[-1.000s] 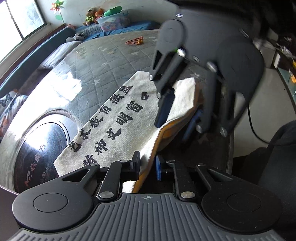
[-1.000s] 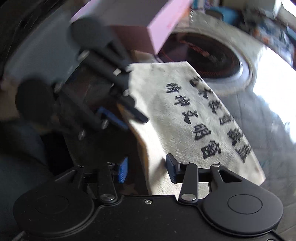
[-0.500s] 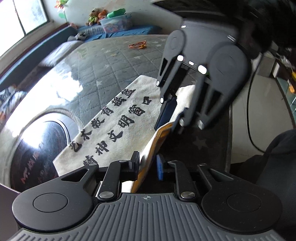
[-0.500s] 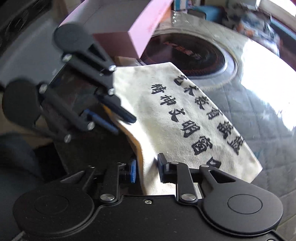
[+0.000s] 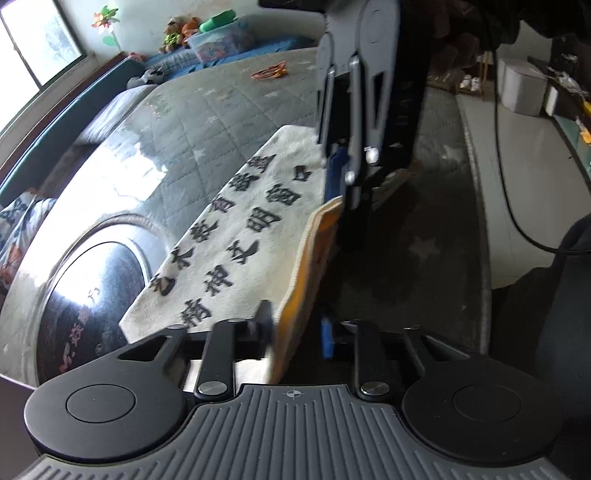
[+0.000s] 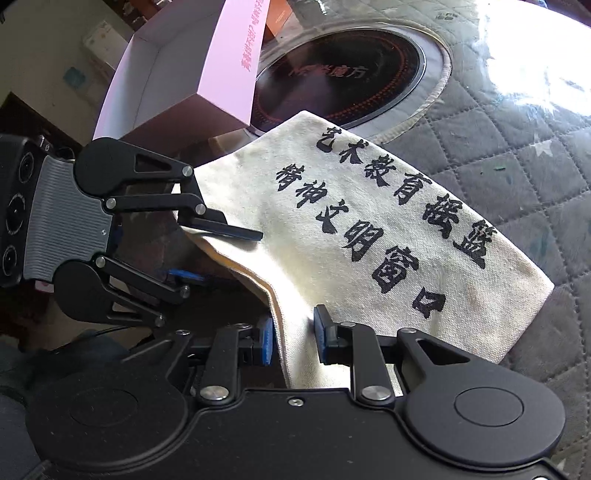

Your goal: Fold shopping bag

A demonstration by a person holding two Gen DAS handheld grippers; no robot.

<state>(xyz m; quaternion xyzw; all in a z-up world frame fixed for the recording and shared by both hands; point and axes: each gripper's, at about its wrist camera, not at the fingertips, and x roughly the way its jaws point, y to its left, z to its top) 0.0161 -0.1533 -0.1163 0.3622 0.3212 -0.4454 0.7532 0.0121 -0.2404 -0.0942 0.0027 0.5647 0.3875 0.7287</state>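
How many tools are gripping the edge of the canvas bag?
2. The left tool grips the canvas bag edge nearer the pink box; the right tool grips the same edge farther along.

bag's near end: the cream shopping bag point(image 6: 369, 236) runs under the right gripper point(image 6: 291, 334) body at the bottom, so its near edge is hidden
bag's underside: the orange lining point(image 5: 314, 258) shows only along the lifted edge in the left wrist view; the rest is covered
left gripper's lower finger: from the right wrist view the left gripper point(image 6: 218, 254) has one finger lying on the cloth, the other hidden below the fold
lettering: the black print point(image 5: 236, 243) is smeared in the left wrist view
pink box point(image 6: 184, 70): cut off by the top edge
round black plate point(image 5: 85, 302): partly under the bag and cut by the frame
shelf clutter point(image 5: 199, 29): too small to tell
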